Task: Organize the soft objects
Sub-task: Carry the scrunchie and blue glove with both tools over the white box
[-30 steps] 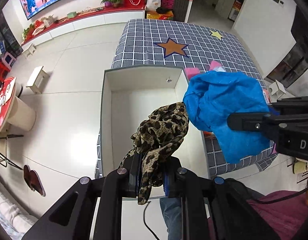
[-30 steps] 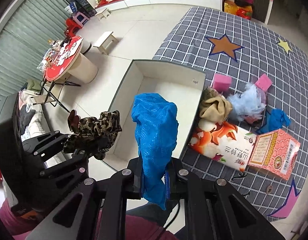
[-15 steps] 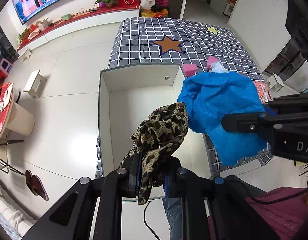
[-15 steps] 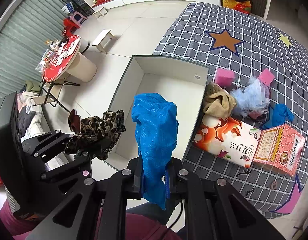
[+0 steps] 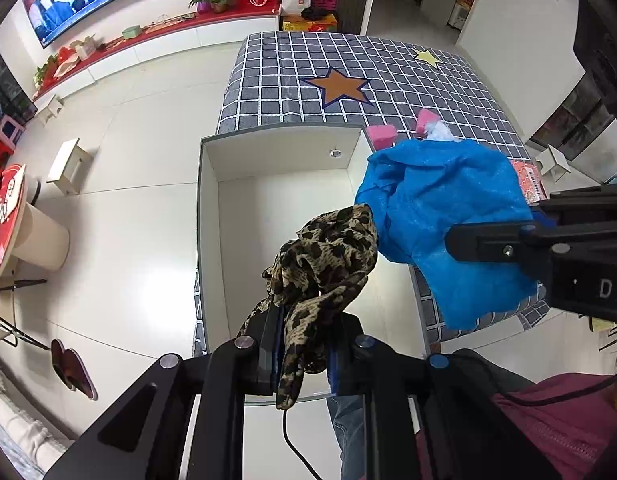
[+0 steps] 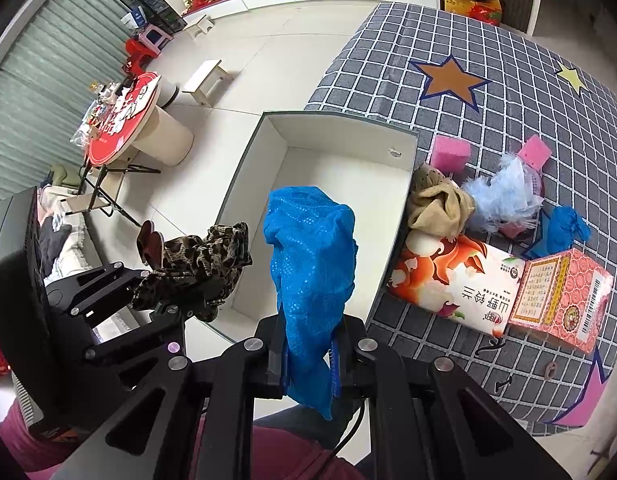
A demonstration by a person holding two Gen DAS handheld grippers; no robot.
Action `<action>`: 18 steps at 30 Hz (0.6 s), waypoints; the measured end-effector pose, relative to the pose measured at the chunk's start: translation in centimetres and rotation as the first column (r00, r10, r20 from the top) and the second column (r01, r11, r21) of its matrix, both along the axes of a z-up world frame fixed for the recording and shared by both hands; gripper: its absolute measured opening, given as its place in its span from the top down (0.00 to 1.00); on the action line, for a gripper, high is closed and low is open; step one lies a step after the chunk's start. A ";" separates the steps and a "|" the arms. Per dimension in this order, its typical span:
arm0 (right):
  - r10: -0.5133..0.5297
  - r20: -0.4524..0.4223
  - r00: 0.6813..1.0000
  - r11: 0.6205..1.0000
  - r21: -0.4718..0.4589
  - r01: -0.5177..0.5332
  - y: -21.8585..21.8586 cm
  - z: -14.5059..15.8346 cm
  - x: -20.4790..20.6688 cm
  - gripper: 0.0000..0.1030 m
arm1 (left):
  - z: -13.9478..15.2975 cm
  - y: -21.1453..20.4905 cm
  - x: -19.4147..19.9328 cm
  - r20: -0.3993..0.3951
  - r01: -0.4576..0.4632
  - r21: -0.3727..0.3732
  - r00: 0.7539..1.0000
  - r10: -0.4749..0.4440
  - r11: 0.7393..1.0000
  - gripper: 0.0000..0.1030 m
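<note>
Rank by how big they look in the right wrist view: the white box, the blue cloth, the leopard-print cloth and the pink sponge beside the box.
1. white box
2. blue cloth, though it is nearest the camera, which inflates it
3. leopard-print cloth
4. pink sponge

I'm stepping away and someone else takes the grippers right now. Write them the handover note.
Left gripper: shut on the leopard-print cloth, held up above the near end of the white box.
Right gripper: shut on the blue cloth, also raised above the box's near end.
Box: sits at the left edge of the checked table; nothing is in it yet.
Done: both cloths picked up.
Left: drop both into the box, then fetch the tan cloth, pale blue fluffy piece, small blue cloth and likely the two pink sponges.
</note>
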State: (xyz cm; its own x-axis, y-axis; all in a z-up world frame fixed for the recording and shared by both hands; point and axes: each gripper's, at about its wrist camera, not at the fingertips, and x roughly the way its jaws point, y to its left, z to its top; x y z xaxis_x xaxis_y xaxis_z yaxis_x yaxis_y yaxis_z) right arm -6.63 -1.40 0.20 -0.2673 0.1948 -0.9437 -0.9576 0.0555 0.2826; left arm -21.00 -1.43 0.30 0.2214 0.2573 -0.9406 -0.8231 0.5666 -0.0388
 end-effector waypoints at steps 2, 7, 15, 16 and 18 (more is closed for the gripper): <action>0.000 0.000 1.000 1.000 -0.001 0.000 0.0 0.0 0.0 0.85 | 0.0 0.1 0.0 -0.002 0.001 -0.001 1.000 -0.001 1.000 0.82; -0.001 -0.001 1.000 1.000 -0.002 0.001 0.1 -0.1 0.0 0.85 | -0.2 0.3 0.1 -0.004 0.001 -0.004 1.000 -0.001 1.000 0.82; 0.000 -0.001 1.000 1.000 -0.004 0.000 0.3 -0.2 0.0 0.85 | -0.4 0.7 0.2 -0.013 0.007 -0.009 1.000 -0.007 1.000 0.82; 0.001 -0.001 1.000 1.000 -0.004 -0.001 0.3 -0.2 0.0 0.85 | -0.4 0.8 0.3 -0.012 0.007 -0.010 1.000 -0.007 1.000 0.82; 0.002 -0.002 1.000 1.000 -0.006 -0.002 0.3 -0.3 0.0 0.85 | -0.5 0.9 0.4 -0.015 0.007 -0.014 1.000 -0.007 1.000 0.82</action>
State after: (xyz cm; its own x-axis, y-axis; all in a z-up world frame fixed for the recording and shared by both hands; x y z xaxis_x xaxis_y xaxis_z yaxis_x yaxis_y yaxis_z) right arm -6.64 -1.07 -0.05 -0.2691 0.1887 -0.9445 -0.9573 0.0556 0.2838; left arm -20.61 -0.56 -0.25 0.2094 0.2431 -0.9471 -0.8198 0.5716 -0.0345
